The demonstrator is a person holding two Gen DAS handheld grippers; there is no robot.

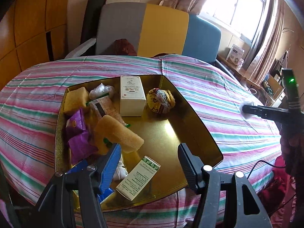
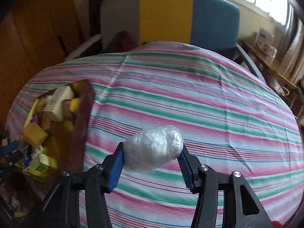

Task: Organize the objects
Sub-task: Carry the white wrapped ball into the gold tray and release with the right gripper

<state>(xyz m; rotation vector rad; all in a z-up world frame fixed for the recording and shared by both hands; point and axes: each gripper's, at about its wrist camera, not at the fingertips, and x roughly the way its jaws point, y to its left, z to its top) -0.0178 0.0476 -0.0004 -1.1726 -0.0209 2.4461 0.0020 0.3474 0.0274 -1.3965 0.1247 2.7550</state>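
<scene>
The right hand-held gripper (image 2: 152,152) is seen clamped on a plastic-wrapped ball (image 2: 153,148), both pads pressed into its sides, and the ball is held clear above the striped cloth (image 2: 209,98), to the right of the tray (image 2: 81,117). The left hand-held gripper (image 1: 150,163) is held over the near end of the tray with its jaws apart and nothing between them; a green-and-white box (image 1: 138,176) lies on the tray floor beneath the gap.

Inside the tray, much has already been gathered: a white box (image 1: 132,95) stands upright at the far side, a yarn ball (image 1: 161,100) lies just right of it, a second wrapped ball (image 1: 101,90) lies just left of it, and two sponges (image 1: 119,133), purple packets (image 1: 79,138) and a long pink packet (image 1: 108,108) are piled along the left wall. The right half of the tray is bare.

The sorting is judged nearly done: no other loose item is seen on the cloth around the tray, so the held ball appears to be what is left to place.
</scene>
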